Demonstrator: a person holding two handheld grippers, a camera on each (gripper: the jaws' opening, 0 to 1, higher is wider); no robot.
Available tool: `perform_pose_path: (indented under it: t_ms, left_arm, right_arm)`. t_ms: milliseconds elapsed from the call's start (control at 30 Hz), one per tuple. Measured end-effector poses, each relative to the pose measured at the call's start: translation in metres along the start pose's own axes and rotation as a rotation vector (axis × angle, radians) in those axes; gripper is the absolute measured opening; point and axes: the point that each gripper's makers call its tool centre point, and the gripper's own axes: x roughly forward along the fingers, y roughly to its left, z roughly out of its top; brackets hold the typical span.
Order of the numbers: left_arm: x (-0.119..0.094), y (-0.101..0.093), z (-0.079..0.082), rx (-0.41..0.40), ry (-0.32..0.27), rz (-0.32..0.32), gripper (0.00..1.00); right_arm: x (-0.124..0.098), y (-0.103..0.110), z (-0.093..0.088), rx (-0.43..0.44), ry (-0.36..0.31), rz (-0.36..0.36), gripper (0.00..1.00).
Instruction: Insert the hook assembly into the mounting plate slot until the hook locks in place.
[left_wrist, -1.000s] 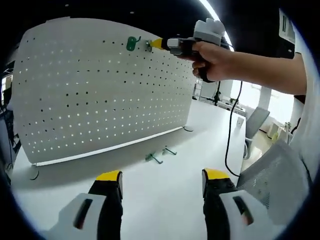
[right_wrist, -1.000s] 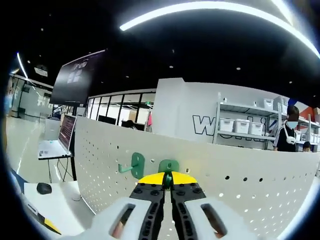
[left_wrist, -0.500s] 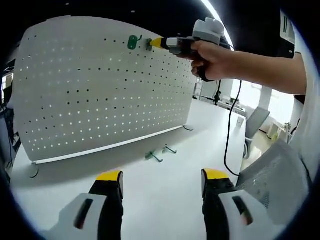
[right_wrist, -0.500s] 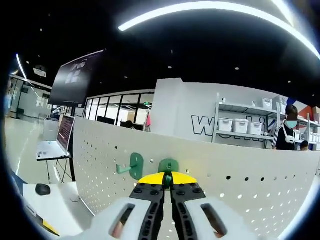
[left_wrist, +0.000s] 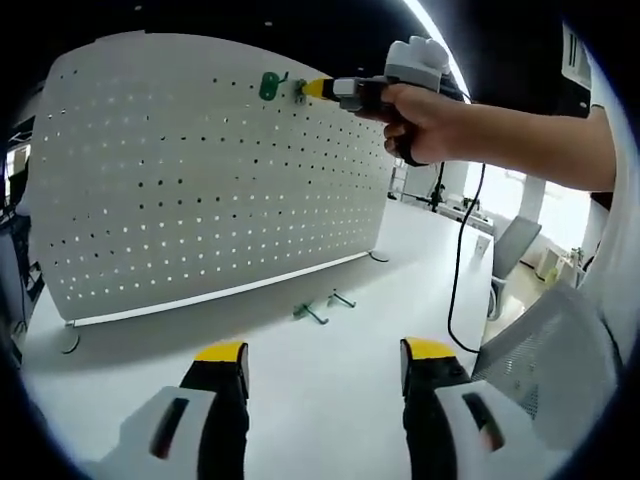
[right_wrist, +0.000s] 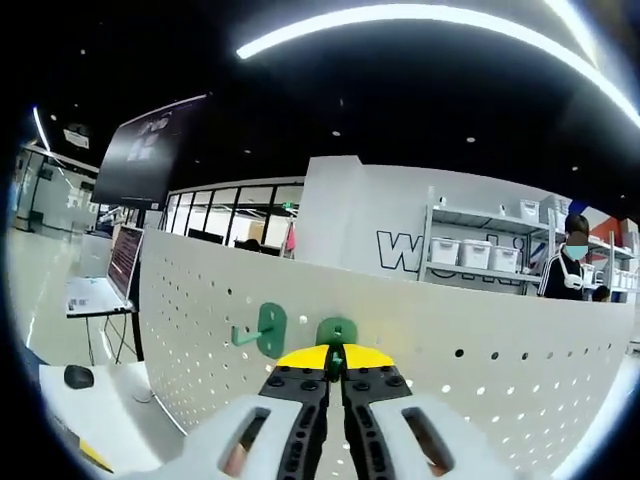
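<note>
Pressing a green hook (right_wrist: 337, 335) against the white pegboard (left_wrist: 200, 170), the right tool (right_wrist: 336, 362) has its yellow-tipped jaws clamped shut on the hook's arm, upper centre of the left gripper view, lower centre of the right gripper view. Hook's back plate sits flat or nearly flat on the board at the top row of holes; cannot tell if the tabs are fully seated or locked. Second green hook (right_wrist: 264, 330) already hangs just left of it, arm sticking out to the left in the right gripper view. Person's hand (left_wrist: 425, 115) wraps the right tool's handle, upper right of the left gripper view.

Left tool (left_wrist: 322, 365) hovers low over the white surface (left_wrist: 330, 400), jaws wide apart, holding nothing. Two spare hooks (left_wrist: 322, 308) lie on the surface near the board's foot, centre frame, close together.

Handling guess: hook looks small, light, rigid, likely metal wire on a plate, so no give; smooth coating may slip under a pinch. Best hold is on the straight arm close to the back plate, as now, so the push goes straight into the holes. Board stands upright on small feet and could tip under a hard shove.
</note>
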Motion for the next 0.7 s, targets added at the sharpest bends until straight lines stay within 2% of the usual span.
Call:
perform_pose_path:
  t_ms: [267, 467, 500, 533, 600, 700]
  left_arm:
    - [-0.0013, 0.0013, 0.0016, 0.0, -0.005, 0.009, 0.63]
    - [-0.0043, 0.0052, 0.0031, -0.014, -0.017, 0.021, 0.63]
    - [-0.0045, 0.0052, 0.0029, -0.016, -0.017, 0.021, 0.63]
    - [-0.0045, 0.0052, 0.0025, -0.018, -0.018, 0.022, 0.63]
    - [-0.0042, 0.0047, 0.0019, -0.021, -0.017, 0.019, 0.62]
    - [-0.0039, 0.004, 0.0031, -0.017, -0.02, 0.017, 0.62]
  right_arm:
    - [0.0005, -0.0023, -0.0003, 0.06, -0.026, -0.092, 0.01]
    - [0.0015, -0.0011, -0.0004, 0.062, -0.039, -0.134, 0.01]
    - [0.0017, -0.0011, -0.0006, 0.049, -0.038, -0.143, 0.01]
    - [0.0018, -0.0019, -0.001, 0.085, -0.032, -0.17, 0.01]
    - [0.0034, -0.0016, -0.0003, 0.093, -0.021, -0.192, 0.01]
    - [0.0045, -0.0024, -0.0011, 0.096, -0.02, -0.207, 0.01]
